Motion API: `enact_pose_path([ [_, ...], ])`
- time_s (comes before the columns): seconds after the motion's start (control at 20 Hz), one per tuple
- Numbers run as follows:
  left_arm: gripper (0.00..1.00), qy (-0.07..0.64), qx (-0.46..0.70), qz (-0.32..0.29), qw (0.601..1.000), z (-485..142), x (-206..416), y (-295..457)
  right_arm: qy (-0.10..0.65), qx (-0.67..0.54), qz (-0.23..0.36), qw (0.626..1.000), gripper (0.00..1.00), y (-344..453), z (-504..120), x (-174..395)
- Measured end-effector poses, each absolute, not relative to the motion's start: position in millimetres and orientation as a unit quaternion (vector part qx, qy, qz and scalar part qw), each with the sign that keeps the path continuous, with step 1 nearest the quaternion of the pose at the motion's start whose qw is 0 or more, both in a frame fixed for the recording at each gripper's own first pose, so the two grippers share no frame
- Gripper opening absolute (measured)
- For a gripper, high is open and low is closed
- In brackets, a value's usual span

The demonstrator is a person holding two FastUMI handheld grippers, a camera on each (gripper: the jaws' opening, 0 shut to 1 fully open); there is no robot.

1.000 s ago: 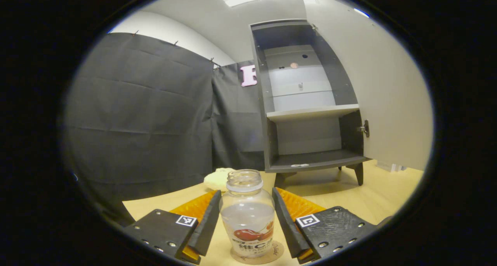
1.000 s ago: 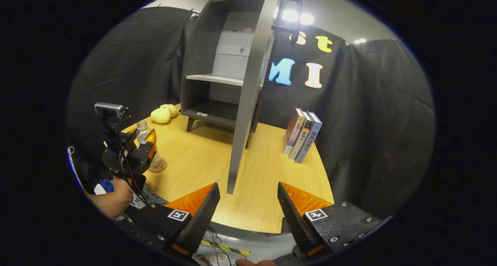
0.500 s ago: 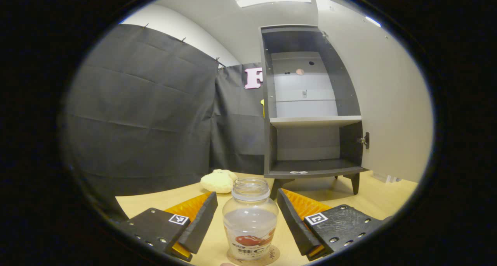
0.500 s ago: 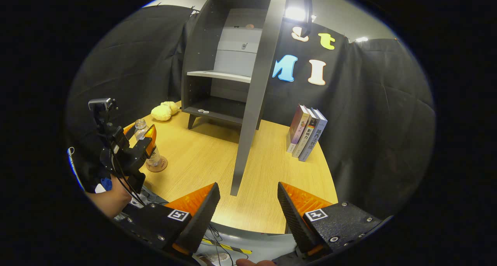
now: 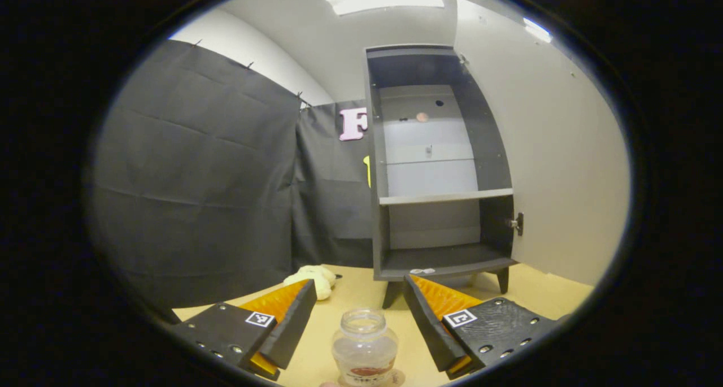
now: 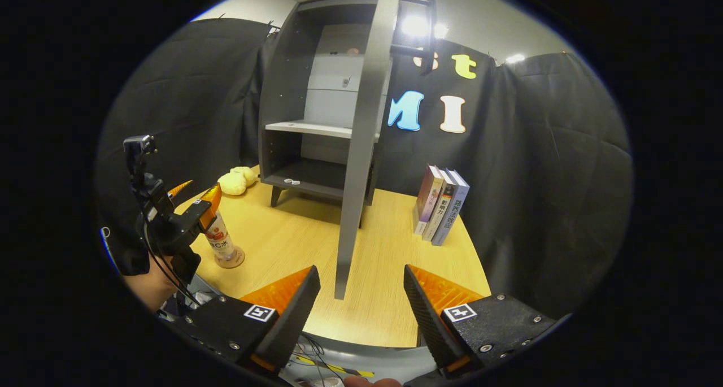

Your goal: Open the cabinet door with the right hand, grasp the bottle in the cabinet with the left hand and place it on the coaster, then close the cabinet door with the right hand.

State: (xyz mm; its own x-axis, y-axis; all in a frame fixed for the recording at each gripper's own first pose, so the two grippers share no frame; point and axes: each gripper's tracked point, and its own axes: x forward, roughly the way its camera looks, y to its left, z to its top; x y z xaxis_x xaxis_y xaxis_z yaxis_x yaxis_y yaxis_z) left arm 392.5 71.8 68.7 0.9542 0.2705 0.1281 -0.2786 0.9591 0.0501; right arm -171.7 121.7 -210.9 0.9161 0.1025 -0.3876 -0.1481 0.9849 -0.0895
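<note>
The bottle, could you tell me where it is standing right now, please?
The bottle stands upright on the coaster at the table's left front in the right gripper view, just below the left gripper.

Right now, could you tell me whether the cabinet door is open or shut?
Open. The cabinet door stands swung out edge-on from the cabinet, leaving its shelf and bare lower compartment exposed.

Your left gripper (image 5: 357, 325) hangs with its fingers spread wide at the bottom of the frame. The uncapped bottle (image 5: 364, 350) stands between them, touching neither. Right of centre, the cabinet (image 5: 435, 172) stands on the tabletop (image 5: 542, 294), its door (image 5: 556, 149) swung open.
</note>
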Motion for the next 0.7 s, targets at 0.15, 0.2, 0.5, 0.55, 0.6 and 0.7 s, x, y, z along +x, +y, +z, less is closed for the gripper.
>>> enact_pose_path([
  [0.15, 0.89, -0.048, 0.028, 0.151, 0.987, 92.9, 396.8, 73.9, 0.18, -0.052, 0.041, 0.981, 0.93, 101.2, -199.8, -170.9],
  [0.2, 0.89, -0.049, 0.024, 0.149, 0.987, 103.4, 399.3, 72.8, 0.173, -0.046, 0.032, 0.983, 0.93, 92.8, -194.4, -170.4],
  [0.5, 0.9, -0.041, 0.036, 0.106, 0.993, 178.5, 405.9, 38.1, 0.153, -0.019, 0.002, 0.988, 0.93, 44.8, -172.5, -160.5],
  [0.55, 0.9, -0.038, 0.035, 0.097, 0.994, 189.3, 403.2, 30.0, 0.141, -0.024, -0.005, 0.99, 0.93, 35.1, -164.5, -152.3],
  [0.6, 0.9, -0.037, 0.034, 0.091, 0.995, 201.8, 396.3, 21.9, 0.126, -0.026, -0.011, 0.992, 0.93, 27.1, -153.2, -144.3],
  [0.7, 0.9, -0.032, 0.04, 0.079, 0.996, 222.7, 379.4, 6.8, 0.093, -0.021, -0.023, 0.995, 0.93, 14.9, -126.2, -126.2],
])
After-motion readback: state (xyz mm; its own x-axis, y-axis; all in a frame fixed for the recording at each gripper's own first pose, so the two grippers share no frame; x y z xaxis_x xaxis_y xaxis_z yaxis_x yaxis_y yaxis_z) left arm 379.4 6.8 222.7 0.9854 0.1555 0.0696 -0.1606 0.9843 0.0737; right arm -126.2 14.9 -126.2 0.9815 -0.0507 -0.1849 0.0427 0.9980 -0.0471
